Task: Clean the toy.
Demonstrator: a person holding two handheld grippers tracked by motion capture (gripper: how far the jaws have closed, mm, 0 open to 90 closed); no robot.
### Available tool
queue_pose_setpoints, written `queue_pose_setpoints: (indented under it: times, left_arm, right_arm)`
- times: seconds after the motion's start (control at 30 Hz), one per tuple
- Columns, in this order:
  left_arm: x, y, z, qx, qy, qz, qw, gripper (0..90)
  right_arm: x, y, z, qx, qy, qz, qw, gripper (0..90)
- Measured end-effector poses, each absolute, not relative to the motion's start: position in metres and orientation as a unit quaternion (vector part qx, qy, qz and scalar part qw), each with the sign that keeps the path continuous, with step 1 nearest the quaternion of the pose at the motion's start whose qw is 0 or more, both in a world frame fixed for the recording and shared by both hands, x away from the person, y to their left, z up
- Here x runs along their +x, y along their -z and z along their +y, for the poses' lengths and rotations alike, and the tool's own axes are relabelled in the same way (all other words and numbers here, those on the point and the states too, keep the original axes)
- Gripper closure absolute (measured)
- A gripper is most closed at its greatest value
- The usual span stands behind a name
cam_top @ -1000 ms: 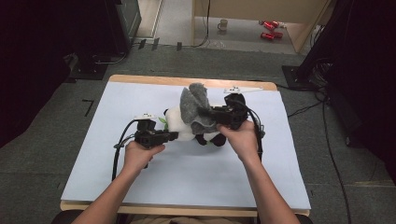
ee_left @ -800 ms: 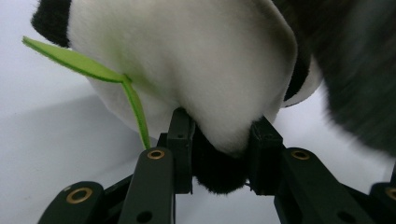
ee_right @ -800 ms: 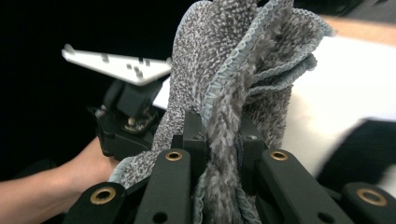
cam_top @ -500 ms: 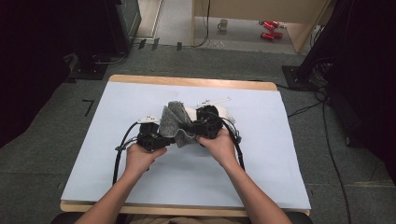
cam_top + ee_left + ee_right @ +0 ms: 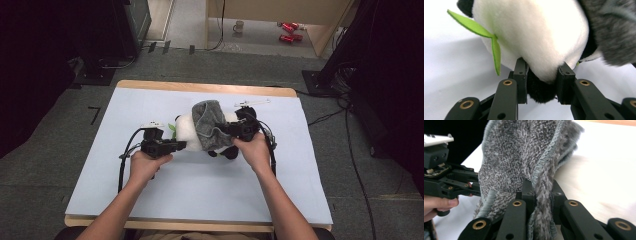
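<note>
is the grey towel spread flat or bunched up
Bunched up. The grey towel is draped in folds over the plush panda, and the right gripper pinches a gathered fold of it between its jaws.

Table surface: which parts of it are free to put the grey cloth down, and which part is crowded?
The table is bare along the near edge in front of the forearms, on the far left corner, and on the right side beyond the right gripper. The middle is crowded: the panda toy, the grey cloth over it, and the left gripper on the toy.

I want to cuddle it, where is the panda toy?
In the high view the panda toy lies mid-table between both grippers, a grey towel draped over it.
</note>
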State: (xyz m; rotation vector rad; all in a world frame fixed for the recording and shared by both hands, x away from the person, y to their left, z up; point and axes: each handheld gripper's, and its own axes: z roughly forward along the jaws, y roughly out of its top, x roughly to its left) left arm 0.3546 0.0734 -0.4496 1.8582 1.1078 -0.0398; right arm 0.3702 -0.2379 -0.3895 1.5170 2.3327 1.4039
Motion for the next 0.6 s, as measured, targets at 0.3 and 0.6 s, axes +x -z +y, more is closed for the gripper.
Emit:
queue_pose_setpoints:
  times: [0.3,0.6]
  left_arm:
    - [0.366,0.453,0.080,0.748,0.032,0.464,0.472,67.9]
    - [0.373,0.453,0.083,0.732,0.049,0.477,0.484,67.8]
  right_arm:
    - [0.372,0.395,-0.280,0.528,-0.451,0.720,0.022,79.7]
    - [0.367,0.392,-0.320,0.565,-0.455,0.687,0.045,79.9]
